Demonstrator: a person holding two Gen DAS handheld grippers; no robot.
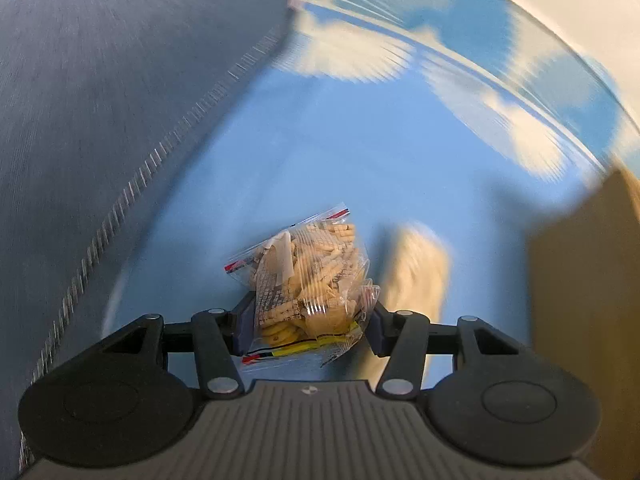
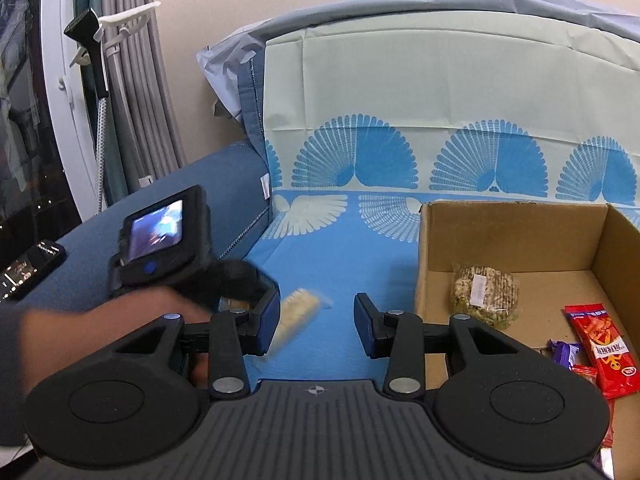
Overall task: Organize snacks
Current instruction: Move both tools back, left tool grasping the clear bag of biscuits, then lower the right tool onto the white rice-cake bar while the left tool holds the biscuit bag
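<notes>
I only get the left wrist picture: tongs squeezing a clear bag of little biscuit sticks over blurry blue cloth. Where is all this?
Observer: On a blue sofa draped with a fan-patterned cloth.
Operator: That brown shape at my right edge?
Observer: An open cardboard box standing on the seat.
Operator: Anything in it?
Observer: A round seeded cake in clear wrap, a red snack packet and a purple-wrapped sweet.
Operator: And the other tongs?
Observer: The right tongs are open, holding nothing, just left of the box.
</notes>
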